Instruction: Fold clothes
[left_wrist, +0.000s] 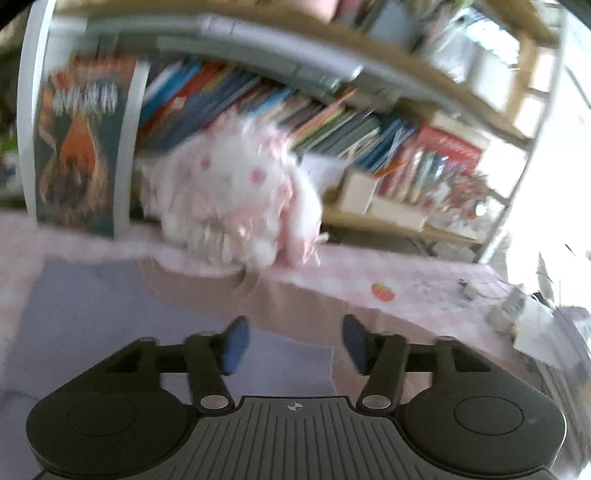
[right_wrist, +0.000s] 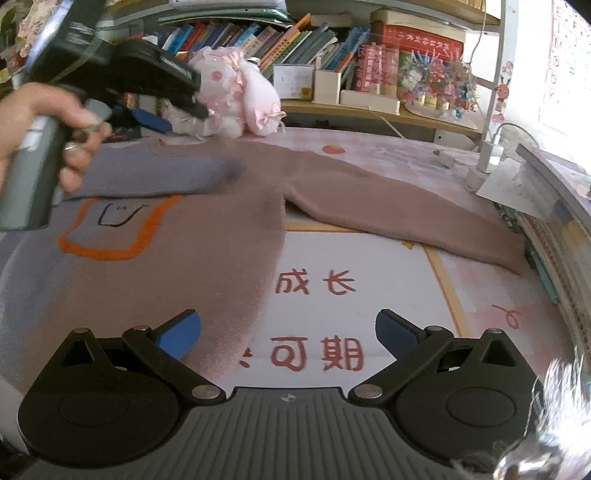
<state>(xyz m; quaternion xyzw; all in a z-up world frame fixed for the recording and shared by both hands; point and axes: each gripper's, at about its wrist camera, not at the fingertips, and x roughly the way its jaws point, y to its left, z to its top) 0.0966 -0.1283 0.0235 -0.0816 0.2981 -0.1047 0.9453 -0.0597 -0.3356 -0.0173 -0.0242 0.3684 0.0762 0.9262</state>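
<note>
A sweater lies flat on the desk, purple on its left half (right_wrist: 33, 280) and mauve on its right half (right_wrist: 207, 258), with an orange outline drawing on the chest. Its purple sleeve (right_wrist: 155, 177) is folded across the chest, while the mauve sleeve (right_wrist: 406, 214) stretches out to the right. A hand holds my left gripper (right_wrist: 151, 120) above the collar area, and in the left wrist view the left gripper (left_wrist: 295, 336) is open with nothing between its blue pads, over the sweater (left_wrist: 110, 332). My right gripper (right_wrist: 288, 328) is open above the sweater's right side edge, holding nothing.
A pink plush toy (right_wrist: 236, 96) sits at the back of the desk (right_wrist: 388, 147) below a bookshelf (right_wrist: 280, 37). A printed mat with red characters (right_wrist: 317, 284) lies under the sweater. A stack of books (right_wrist: 554, 236) and a white lamp base (right_wrist: 484, 162) stand on the right.
</note>
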